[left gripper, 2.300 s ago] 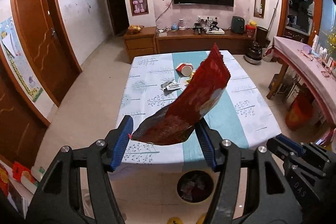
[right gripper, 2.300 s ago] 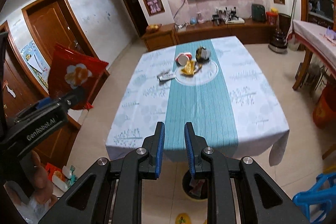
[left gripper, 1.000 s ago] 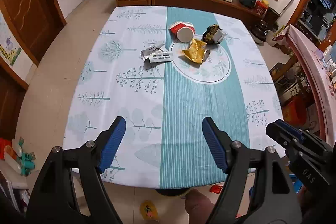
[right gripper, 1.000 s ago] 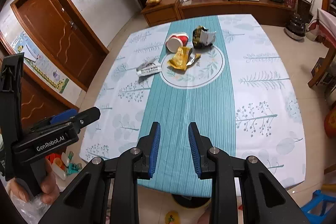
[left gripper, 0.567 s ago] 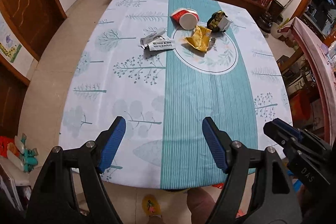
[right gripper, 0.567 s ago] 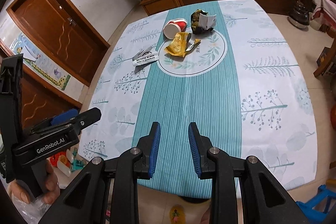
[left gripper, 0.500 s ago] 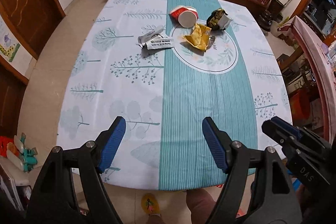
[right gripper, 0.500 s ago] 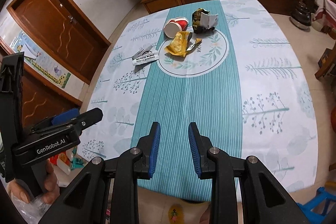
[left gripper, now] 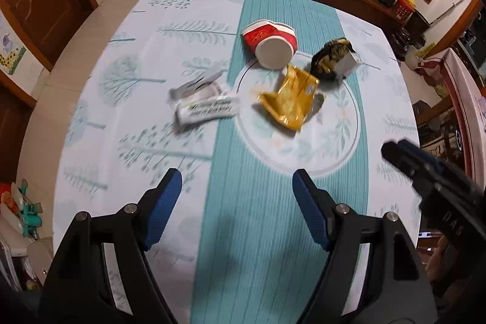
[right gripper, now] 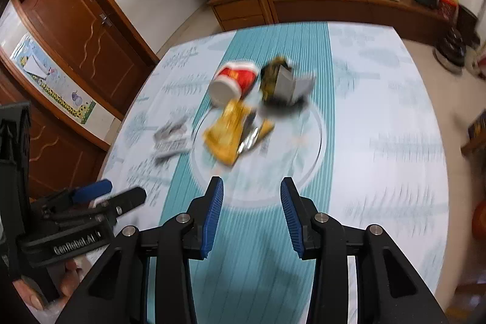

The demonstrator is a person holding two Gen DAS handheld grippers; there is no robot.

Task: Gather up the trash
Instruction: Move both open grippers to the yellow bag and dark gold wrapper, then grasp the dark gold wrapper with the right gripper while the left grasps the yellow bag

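Two fisheye views look down over a bench (left gripper: 100, 117) covered with a white tree-print cloth and a teal striped runner; both are smeared by motion blur, the right wrist view more so. The trash sits in a cluster at the far middle of the bench, well ahead of both claws. From left to right: a white wrapper (left gripper: 206, 110) with print too blurred to read, lying on the white cloth just beside the runner; a yellow wrapper (left gripper: 288, 100) lying crumpled inside a printed ring; a red cup (left gripper: 270, 43) on its side behind it, mouth toward the camera; and a dark crumpled bag (left gripper: 332, 59), whose grey inner side shows only in the right wrist view. The left claw (left gripper: 237, 193) stands wide apart above the runner with nothing between its blue pads. The right claw (right gripper: 251, 201) has just been opening and now stands partly apart, also with nothing between. Each view catches the other claw at its edge, cut off. Only the right wrist view shows fingers of a hand (right gripper: 68, 278) on the left claw's handle.
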